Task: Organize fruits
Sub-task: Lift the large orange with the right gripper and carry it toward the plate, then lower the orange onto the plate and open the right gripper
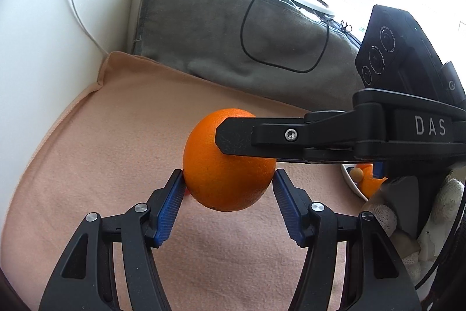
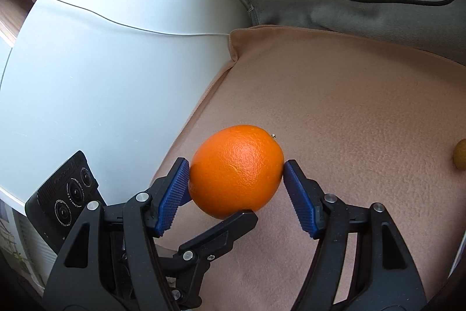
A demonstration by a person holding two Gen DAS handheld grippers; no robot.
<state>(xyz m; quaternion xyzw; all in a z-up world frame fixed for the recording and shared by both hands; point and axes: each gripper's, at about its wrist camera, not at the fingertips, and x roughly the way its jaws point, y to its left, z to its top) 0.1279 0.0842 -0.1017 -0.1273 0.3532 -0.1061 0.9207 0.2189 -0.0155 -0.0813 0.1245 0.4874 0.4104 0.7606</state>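
Observation:
One orange (image 1: 227, 165) is held in the air above a peach cloth (image 1: 116, 136). My left gripper (image 1: 228, 182) has both blue pads against the orange's sides. My right gripper (image 2: 236, 179) also has both pads against the same orange (image 2: 236, 171). In the left wrist view a right finger (image 1: 233, 136) crosses the front of the orange. In the right wrist view a left finger (image 2: 233, 226) touches the orange from below. A white plate (image 1: 351, 179) at the right holds another orange (image 1: 368, 179) and a small tan fruit (image 1: 356, 174).
A grey cushion (image 1: 233, 34) with a black cable (image 1: 253, 28) lies behind the cloth. A white wall (image 2: 102, 77) with a thin white cord stands to the left. A small yellowish fruit (image 2: 460, 158) lies on the cloth (image 2: 349, 107) at the right edge.

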